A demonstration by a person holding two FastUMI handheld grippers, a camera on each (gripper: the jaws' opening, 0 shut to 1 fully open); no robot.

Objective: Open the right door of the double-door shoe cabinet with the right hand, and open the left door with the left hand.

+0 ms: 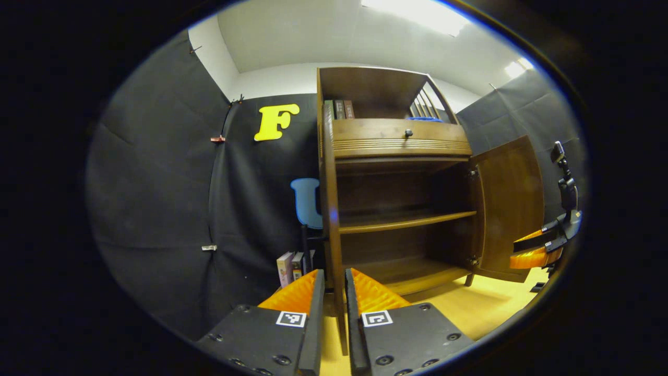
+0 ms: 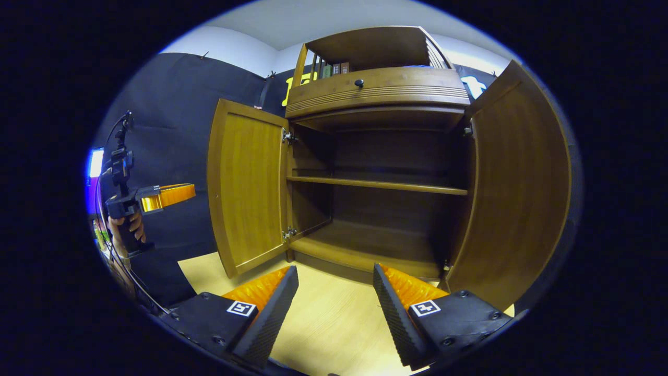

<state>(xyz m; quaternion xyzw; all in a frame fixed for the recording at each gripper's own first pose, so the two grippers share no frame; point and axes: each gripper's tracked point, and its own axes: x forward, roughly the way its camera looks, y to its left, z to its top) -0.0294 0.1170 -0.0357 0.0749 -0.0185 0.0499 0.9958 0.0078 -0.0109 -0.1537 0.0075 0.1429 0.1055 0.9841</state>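
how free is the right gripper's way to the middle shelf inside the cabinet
Probably free, yes: the left door and right door stand swung wide, the right gripper faces the cabinet with fingers open, and nothing sits between it and the middle shelf.

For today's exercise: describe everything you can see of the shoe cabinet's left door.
The left door is a plain panel of warm brown wood with a slightly raised frame. It stands swung wide open, upright, hung on two metal hinges at the cabinet side. In the left gripper view it appears edge-on, its thin edge between the left tool fingers, which are nearly closed around it.
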